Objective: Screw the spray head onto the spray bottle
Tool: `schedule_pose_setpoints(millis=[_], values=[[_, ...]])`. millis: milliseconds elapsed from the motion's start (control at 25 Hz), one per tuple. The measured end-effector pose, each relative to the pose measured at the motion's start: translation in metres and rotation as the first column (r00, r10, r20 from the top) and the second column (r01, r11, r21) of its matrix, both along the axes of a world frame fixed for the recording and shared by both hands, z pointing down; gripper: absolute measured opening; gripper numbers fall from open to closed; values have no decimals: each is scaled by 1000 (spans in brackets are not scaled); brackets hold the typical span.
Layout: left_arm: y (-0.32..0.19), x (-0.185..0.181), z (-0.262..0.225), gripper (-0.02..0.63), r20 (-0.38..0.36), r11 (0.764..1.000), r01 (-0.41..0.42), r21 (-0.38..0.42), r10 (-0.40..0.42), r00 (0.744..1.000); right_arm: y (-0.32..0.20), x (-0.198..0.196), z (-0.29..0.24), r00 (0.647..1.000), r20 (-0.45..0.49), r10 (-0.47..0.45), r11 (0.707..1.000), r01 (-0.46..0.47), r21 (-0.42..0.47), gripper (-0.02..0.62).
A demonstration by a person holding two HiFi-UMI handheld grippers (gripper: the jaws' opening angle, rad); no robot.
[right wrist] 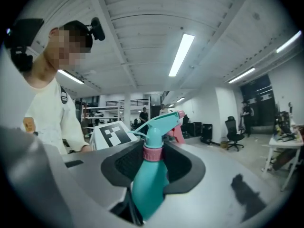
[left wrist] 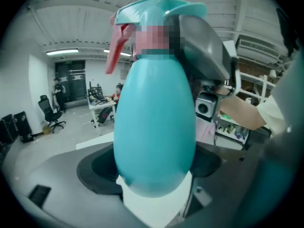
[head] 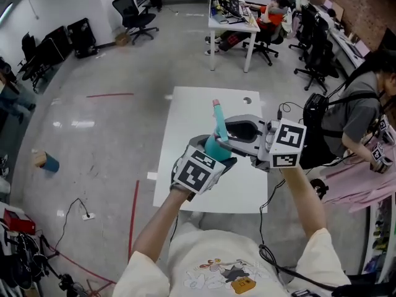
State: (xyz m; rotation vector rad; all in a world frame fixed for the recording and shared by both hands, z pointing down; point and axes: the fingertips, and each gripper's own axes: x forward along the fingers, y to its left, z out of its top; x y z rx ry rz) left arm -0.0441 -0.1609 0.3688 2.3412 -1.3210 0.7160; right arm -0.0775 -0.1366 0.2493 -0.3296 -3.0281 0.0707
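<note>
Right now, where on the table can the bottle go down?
The white table is bare on its far half, between the far edge and the spray bottle, and along its left edge. It's crowded where the left hand-held gripper and right hand-held gripper hold it.

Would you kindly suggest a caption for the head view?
Above the white table, the left gripper holds a teal spray bottle while the right gripper grips its spray head.
</note>
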Motion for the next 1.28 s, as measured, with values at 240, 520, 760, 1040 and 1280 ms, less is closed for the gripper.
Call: schedule_pose_setpoints(millis=[240,520,760,1040,1280], values=[[-15,-16,2,420,-8,992,117,37,-117,993,-11,-13,3,968,18,249,963,-250,104,131],[-12,-16,-8,420,-13,996,51,74,-50,999,-4,-3,14,977,-36,210,973,-205,111,215],[2,-19,-13,420,51,988,-143,64,140,989,7,41,-27,978,-206,27,951,38,306,224],[22,4,9,420,148,921,-389,-32,389,909,10,53,-77,844,-528,-97,704,433,563,225],[29,17,3,420,164,899,-436,-36,436,885,27,55,-21,525,-850,-44,480,757,443,230]])
